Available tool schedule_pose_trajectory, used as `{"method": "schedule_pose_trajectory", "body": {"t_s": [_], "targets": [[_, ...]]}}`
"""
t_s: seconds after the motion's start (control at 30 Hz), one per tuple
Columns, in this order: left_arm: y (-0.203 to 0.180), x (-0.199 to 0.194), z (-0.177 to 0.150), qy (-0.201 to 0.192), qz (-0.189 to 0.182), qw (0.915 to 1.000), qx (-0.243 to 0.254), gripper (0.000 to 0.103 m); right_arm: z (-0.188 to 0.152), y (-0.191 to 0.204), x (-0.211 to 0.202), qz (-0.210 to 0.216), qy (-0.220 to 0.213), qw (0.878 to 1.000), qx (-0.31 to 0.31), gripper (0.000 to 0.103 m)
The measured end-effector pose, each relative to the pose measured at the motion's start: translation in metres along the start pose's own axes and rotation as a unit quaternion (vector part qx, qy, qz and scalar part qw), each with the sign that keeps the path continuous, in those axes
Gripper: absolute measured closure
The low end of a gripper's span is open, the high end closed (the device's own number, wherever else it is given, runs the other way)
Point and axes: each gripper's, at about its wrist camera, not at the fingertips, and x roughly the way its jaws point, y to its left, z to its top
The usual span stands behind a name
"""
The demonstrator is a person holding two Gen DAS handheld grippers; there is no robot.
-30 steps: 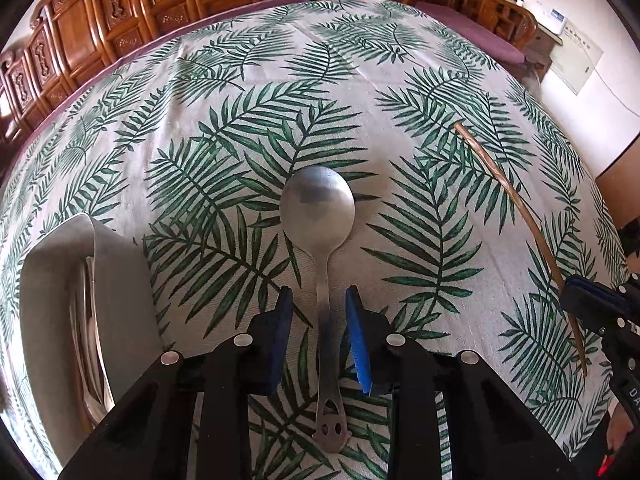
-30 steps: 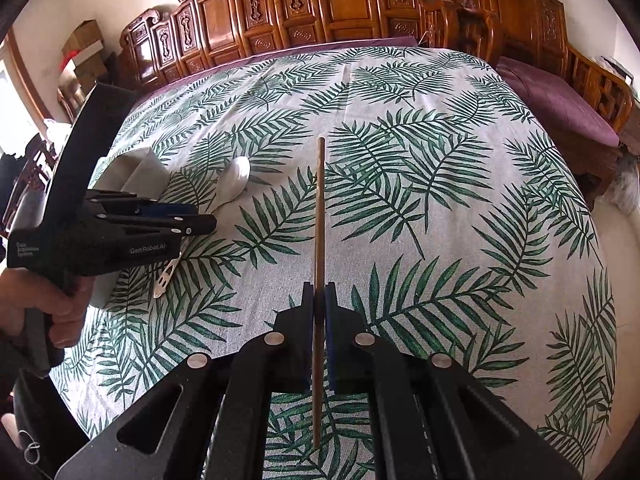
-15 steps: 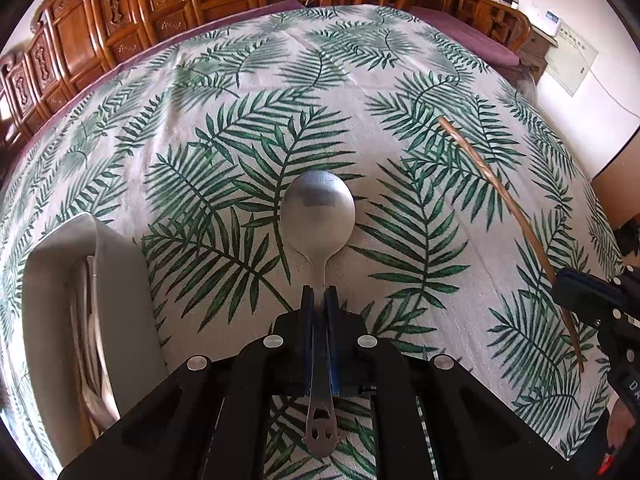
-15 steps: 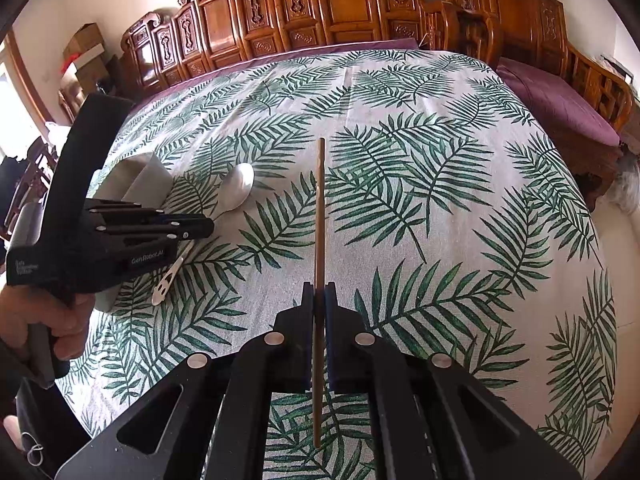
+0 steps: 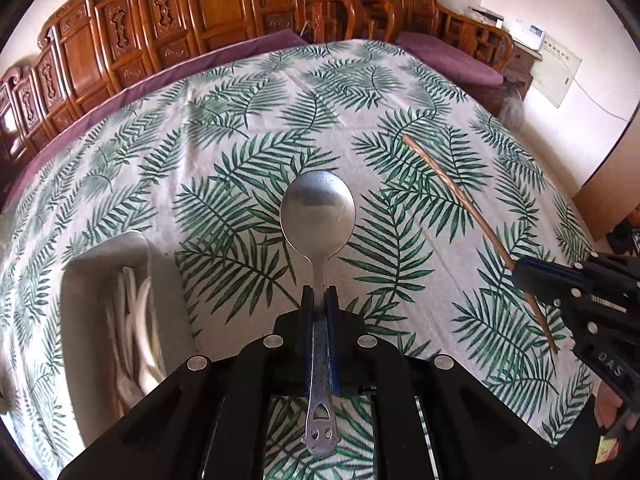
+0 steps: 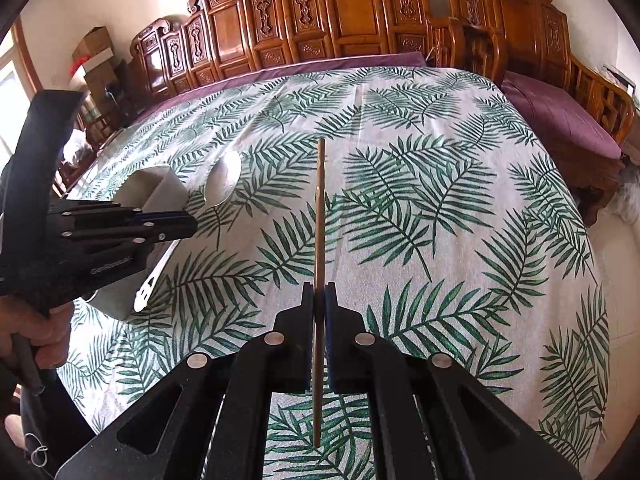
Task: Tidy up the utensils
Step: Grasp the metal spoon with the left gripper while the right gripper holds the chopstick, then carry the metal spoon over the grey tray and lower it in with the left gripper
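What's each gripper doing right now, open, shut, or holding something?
Left gripper: shut on the metal spoon, gripped by its handle.
Right gripper: shut on the wooden chopstick.

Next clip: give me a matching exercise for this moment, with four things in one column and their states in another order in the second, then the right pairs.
Things:
1. shiny metal spoon
2. thin brown wooden chopstick
3. grey rectangular utensil holder
4. leaf-print tablecloth

States:
A. covers the table
B. clamped by its handle in the left gripper
C. stands on the cloth with pale utensils inside
D. clamped in the right gripper, its tip pointing away from it

Pairs: 1-B, 2-D, 3-C, 4-A
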Motion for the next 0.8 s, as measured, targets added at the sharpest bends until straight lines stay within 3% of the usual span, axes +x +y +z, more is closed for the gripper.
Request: {"method": "schedule_pose_trajectory", "body": {"t_s": [0.8], "targets": [[0.044, -0.082, -0.028, -0.061, 0.004, 0.9977, -0.029, 0.098, 0.004, 0.059, -0.017, 0.023, -0.014, 0.998, -0.058, 0.097]]}}
